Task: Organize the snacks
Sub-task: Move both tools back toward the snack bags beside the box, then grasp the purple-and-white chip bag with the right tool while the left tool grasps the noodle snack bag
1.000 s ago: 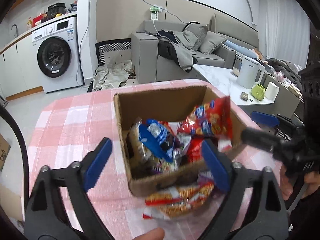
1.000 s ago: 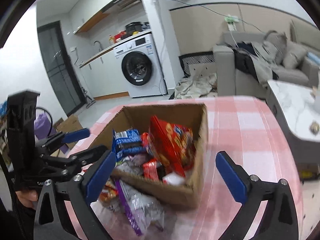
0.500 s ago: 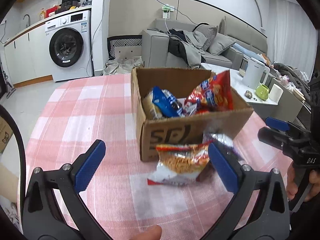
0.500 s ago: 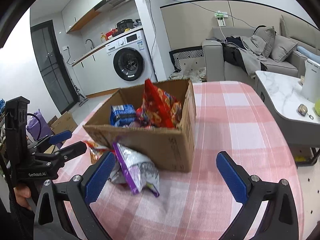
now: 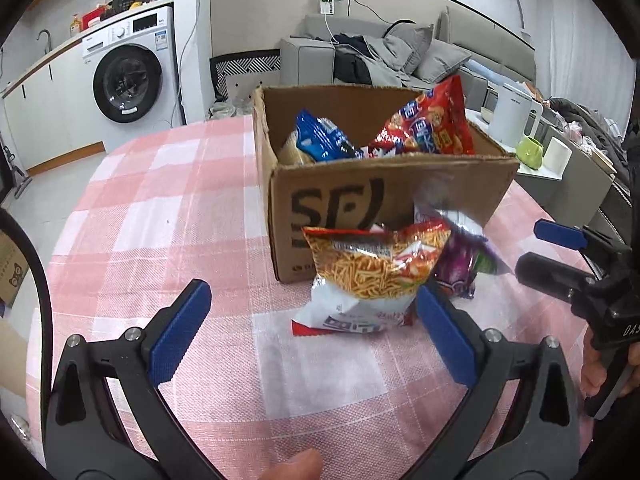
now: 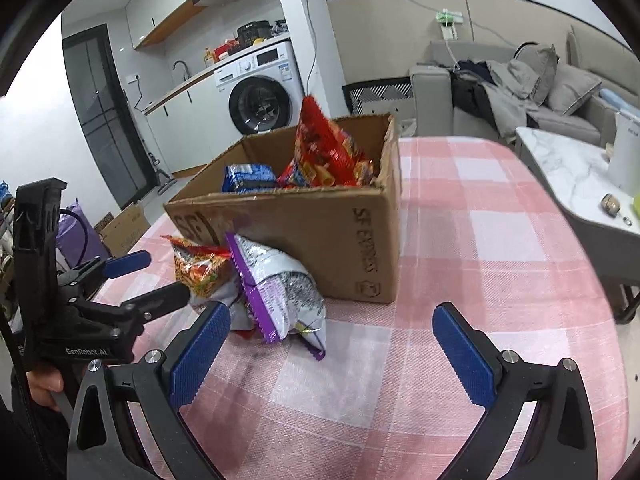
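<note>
A cardboard box stands on the pink checked table and holds a red snack bag and a blue one. An orange noodle-snack bag and a purple and silver bag lean against the box's near wall. My left gripper is open and empty, just short of the orange bag. My right gripper is open and empty, just short of the purple bag.
The pink checked tablecloth spreads around the box. Beyond the table are a washing machine, a grey sofa and a marble side table with a white kettle.
Both grippers have drawn back and down from above the box to table level. The box and the two bags outside it have not moved.
</note>
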Tool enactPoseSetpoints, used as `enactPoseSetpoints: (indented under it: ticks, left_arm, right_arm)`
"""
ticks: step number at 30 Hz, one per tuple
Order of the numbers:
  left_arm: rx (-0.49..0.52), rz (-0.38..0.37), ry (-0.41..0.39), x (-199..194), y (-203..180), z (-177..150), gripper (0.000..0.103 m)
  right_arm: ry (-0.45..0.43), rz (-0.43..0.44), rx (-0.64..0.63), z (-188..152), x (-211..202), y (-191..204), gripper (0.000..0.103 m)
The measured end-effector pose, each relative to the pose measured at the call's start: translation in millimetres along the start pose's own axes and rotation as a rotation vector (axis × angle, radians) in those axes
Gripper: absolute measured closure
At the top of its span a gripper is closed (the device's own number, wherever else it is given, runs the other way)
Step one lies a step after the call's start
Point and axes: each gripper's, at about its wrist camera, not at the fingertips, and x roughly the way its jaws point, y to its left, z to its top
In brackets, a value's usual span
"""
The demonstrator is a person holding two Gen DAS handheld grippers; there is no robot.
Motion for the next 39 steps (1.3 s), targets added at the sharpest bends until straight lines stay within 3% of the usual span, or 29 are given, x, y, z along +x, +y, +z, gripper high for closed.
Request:
enactPoseSetpoints:
  ticks: [15, 24, 28, 39]
  left_arm:
    - [-0.010, -0.024, 0.031, 22, 4, -11, 0.001]
    - [-0.034, -0.038, 0.039, 29, 14, -11, 0.001]
    - [-0.039, -0.039, 0.034, 31, 18, -10, 0.001]
    - [-0.048, -0.046, 0.041, 35, 22, -13, 0.001]
  right_arm:
    - [0.096, 0.017, 0.001, -2, 39, 10, 0.000]
    - [0.109, 0.050, -0.005, 5, 58, 17, 0.002]
    - [0.134, 0.066, -0.002, 8, 66, 16, 0.018]
    - [0.153, 0.080, -0.036, 16, 85, 26, 0.032]
